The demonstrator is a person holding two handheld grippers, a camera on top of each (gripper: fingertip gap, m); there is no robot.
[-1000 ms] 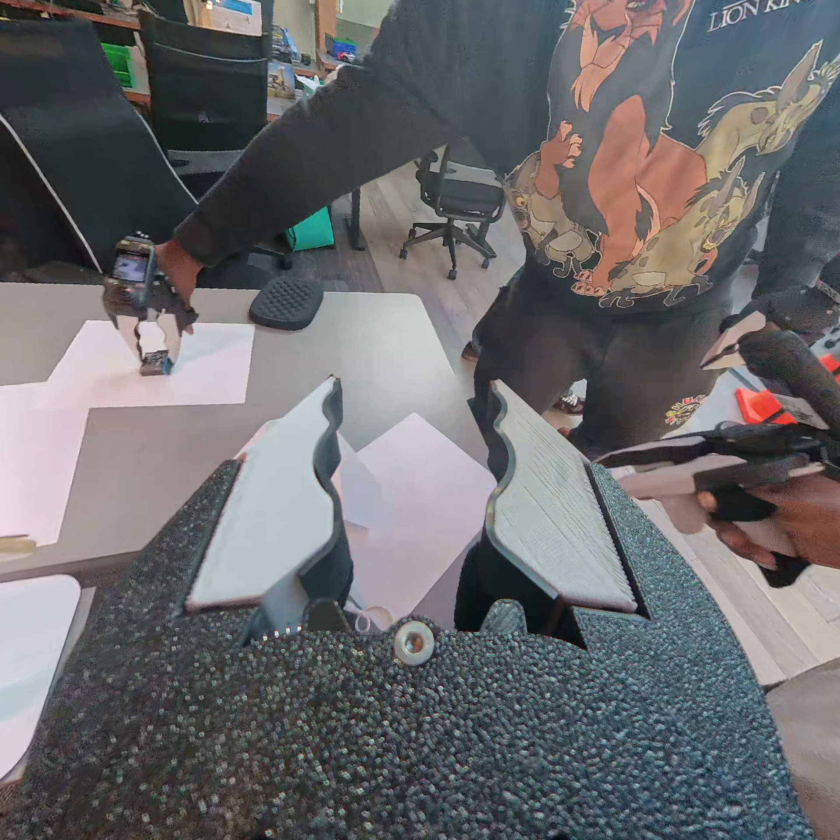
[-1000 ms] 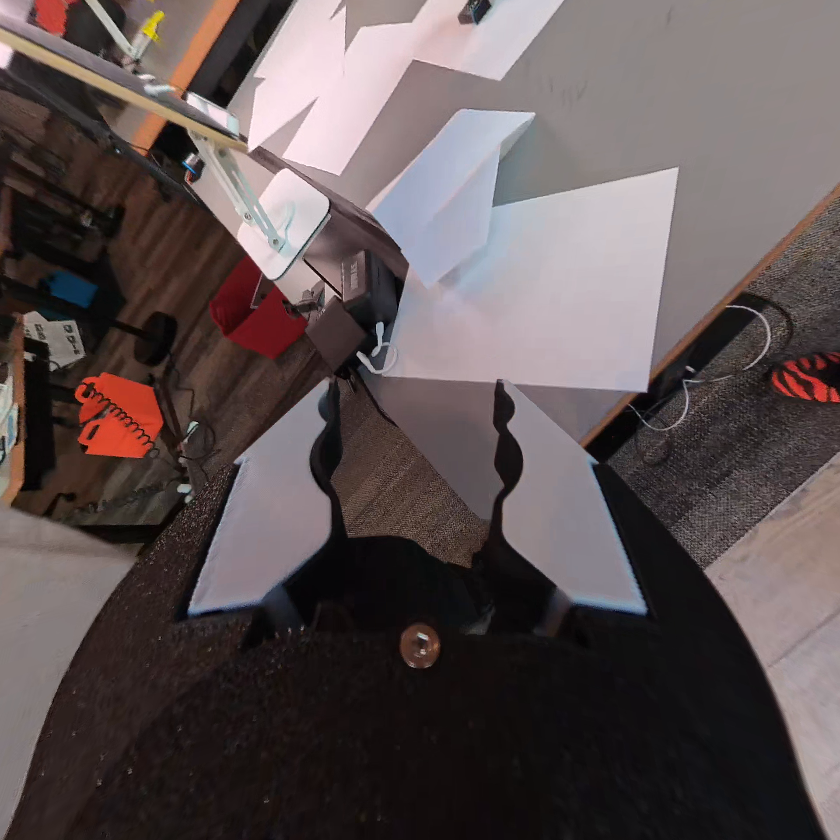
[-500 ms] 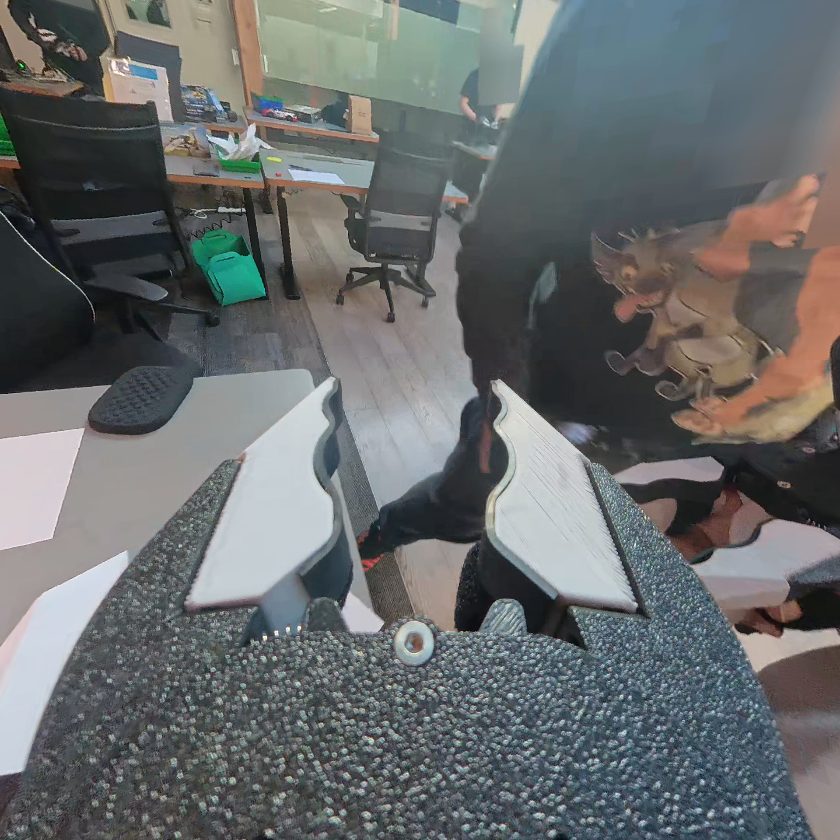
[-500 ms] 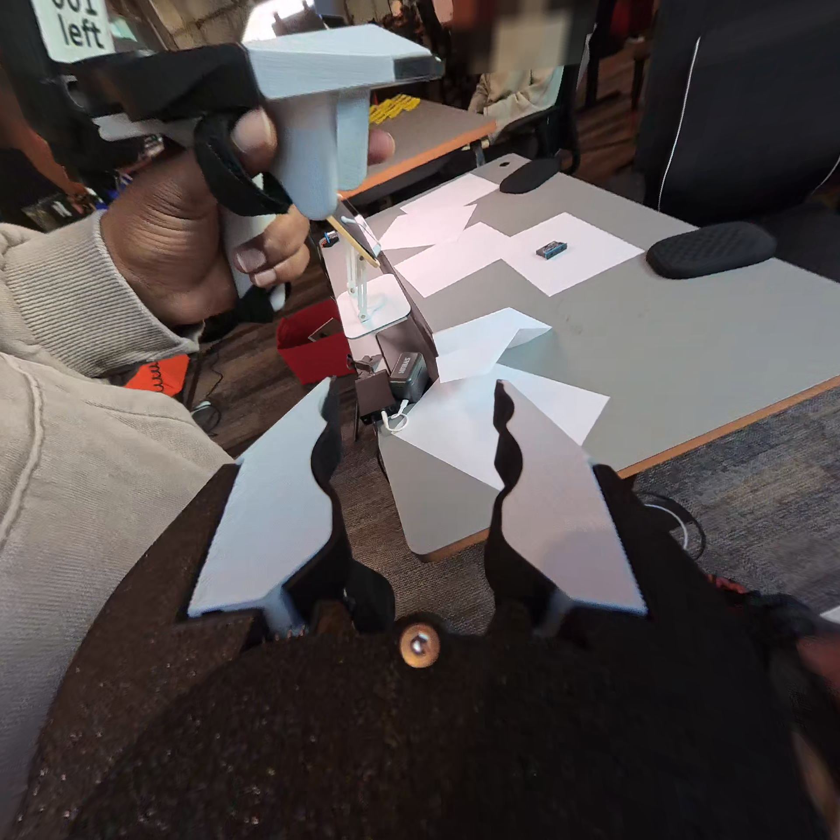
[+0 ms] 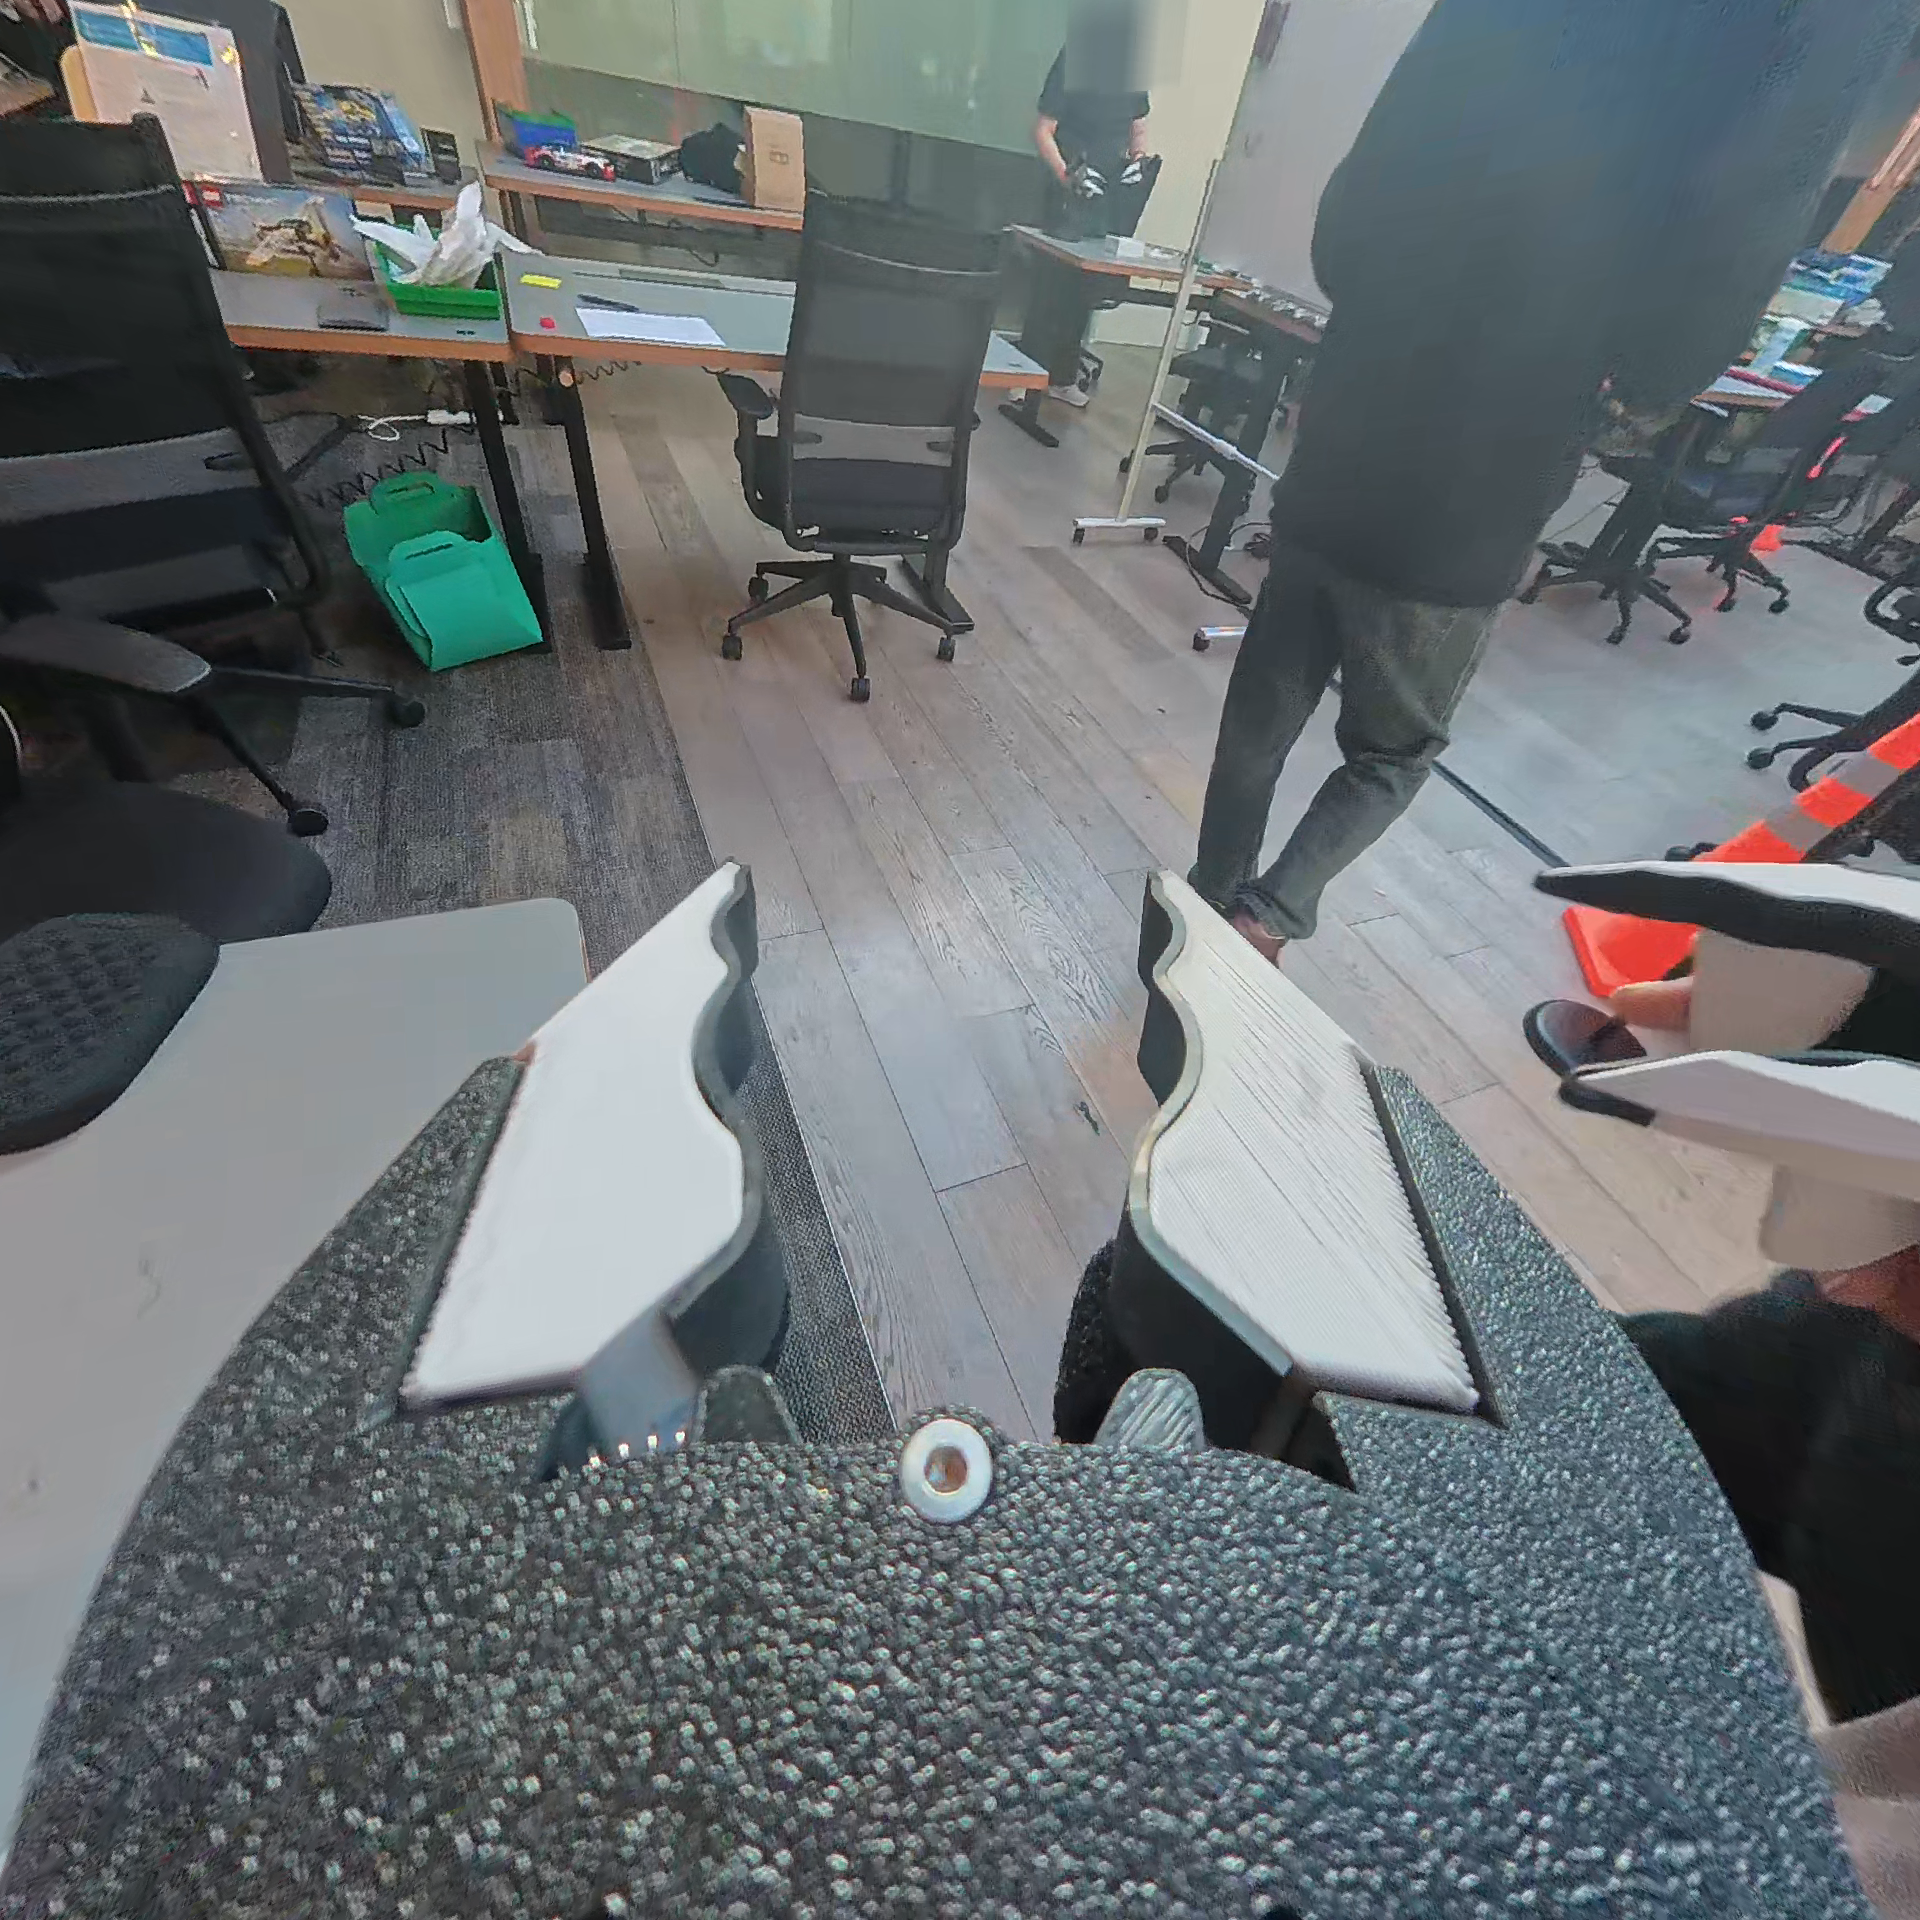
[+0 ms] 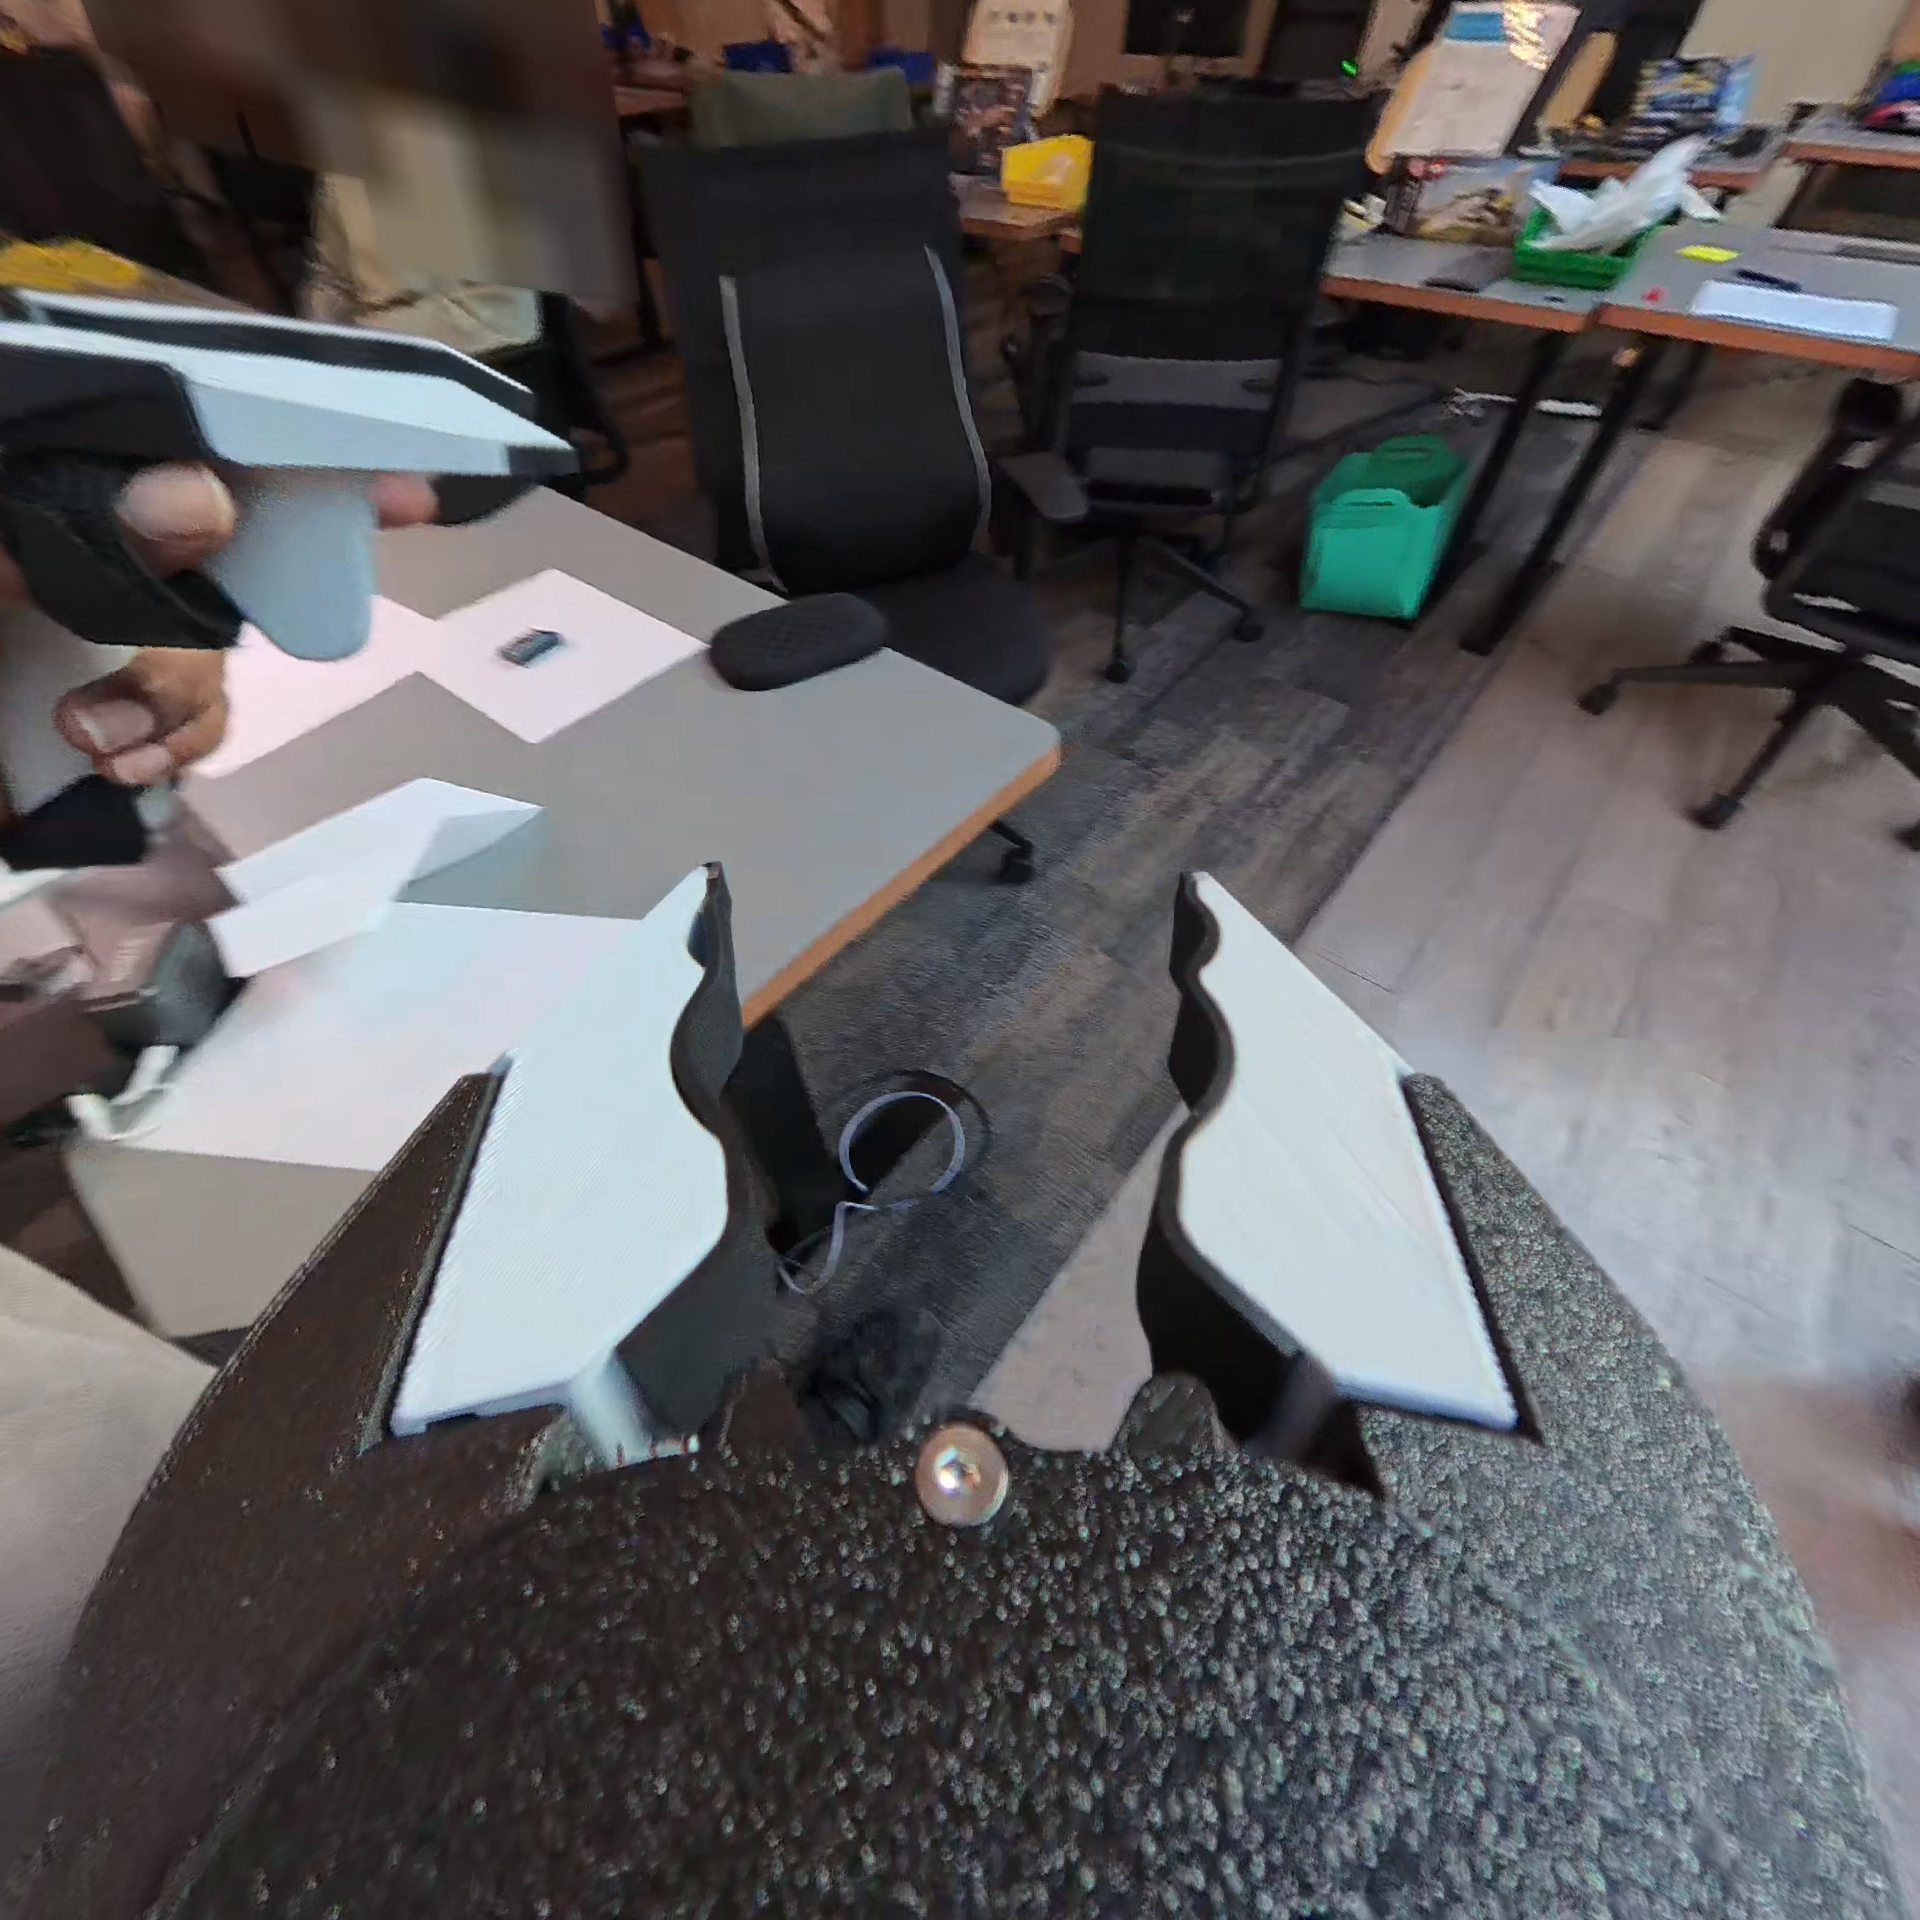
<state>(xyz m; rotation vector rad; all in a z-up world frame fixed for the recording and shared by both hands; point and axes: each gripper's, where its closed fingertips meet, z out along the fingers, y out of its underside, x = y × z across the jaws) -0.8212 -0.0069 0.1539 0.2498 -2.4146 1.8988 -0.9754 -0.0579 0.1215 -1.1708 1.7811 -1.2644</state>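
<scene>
Item one, left tongs (image 5: 940, 914): we hold them level in the air, fingers spread wide with nothing between them, pointing out past the corner of the grey counter (image 5: 260, 1091) toward bare wood floor (image 5: 935, 831). Item two, right tongs (image 6: 951, 914): likewise spread and empty, held off the counter's (image 6: 727, 790) orange-trimmed edge, over carpet and a loose loop of cable (image 6: 899, 1143) on the floor beside the counter. In the right wrist view our left hand (image 6: 135, 665) grips the other tool's pale handle above the counter's near end. On the counter: white paper sheets (image 6: 353, 1018), one folded up at a corner; a small dark block (image 6: 530, 646) lying on a far sheet, well apart from both tongs; a black padded rest (image 6: 798, 639) at the far corner of the counter. Beyond the counter: a black office chair (image 5: 862, 416) standing on the open floor, a green bag (image 5: 442, 571) by a desk leg, a person in dark clothes (image 5: 1455, 416) standing on the floor, an orange cone (image 5: 1714, 883) well away from the counter. Open floor lies ahead of both tongs.
</scene>
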